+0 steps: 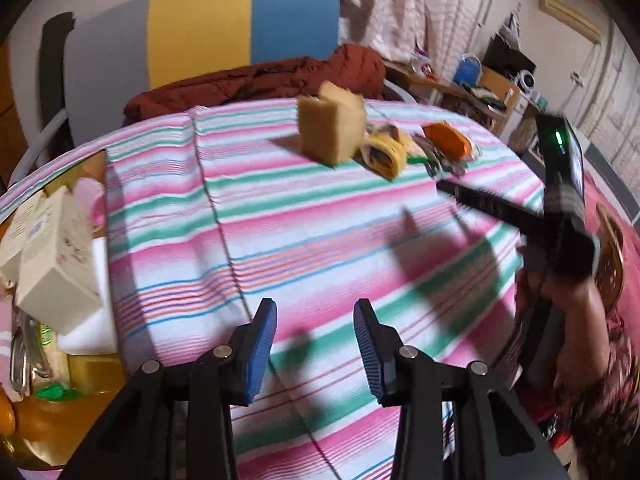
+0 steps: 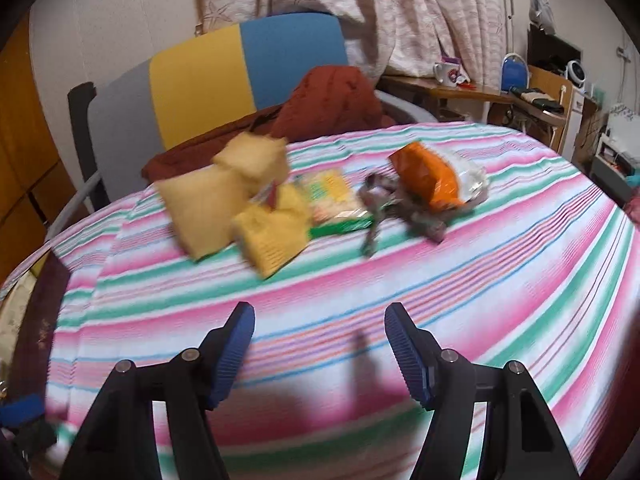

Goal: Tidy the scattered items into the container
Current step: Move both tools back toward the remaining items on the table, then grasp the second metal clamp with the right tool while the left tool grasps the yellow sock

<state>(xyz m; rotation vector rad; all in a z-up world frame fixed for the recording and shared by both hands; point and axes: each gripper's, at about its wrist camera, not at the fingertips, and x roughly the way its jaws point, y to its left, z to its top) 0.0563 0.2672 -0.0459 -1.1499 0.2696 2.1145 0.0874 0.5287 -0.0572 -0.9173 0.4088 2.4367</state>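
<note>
Clutter remains at the far side of the table: in the right wrist view, left of centre, two tan sponge blocks (image 2: 204, 208) lean together, with a yellow packet (image 2: 276, 236) touching them, a green-edged snack packet (image 2: 336, 204) just beside it, a blurred tangle of small wrappers (image 2: 404, 208) and an orange bag (image 2: 430, 178) toward centre right. None of these is in the container (image 1: 94, 372), which shows only at the left edge of the left wrist view, already holding a pale carton (image 1: 56, 264), a white block and some green-labelled packets. So the tidying looks partly done, with this whole cluster left to carry over.

Both tools are empty. The left gripper (image 1: 316, 344), bottom centre of its view, has its jaws apart with nothing between them; the right gripper (image 2: 320, 356) stands wider open, also bare, above the cloth.

The round table wears a pink, green and white striped cloth (image 2: 480, 280). Behind it are a chair (image 2: 248, 76) with grey, yellow and blue panels, a rust-red quilted garment (image 2: 332, 100) draped on it, pale curtains, and a crowded desk at upper right.
</note>
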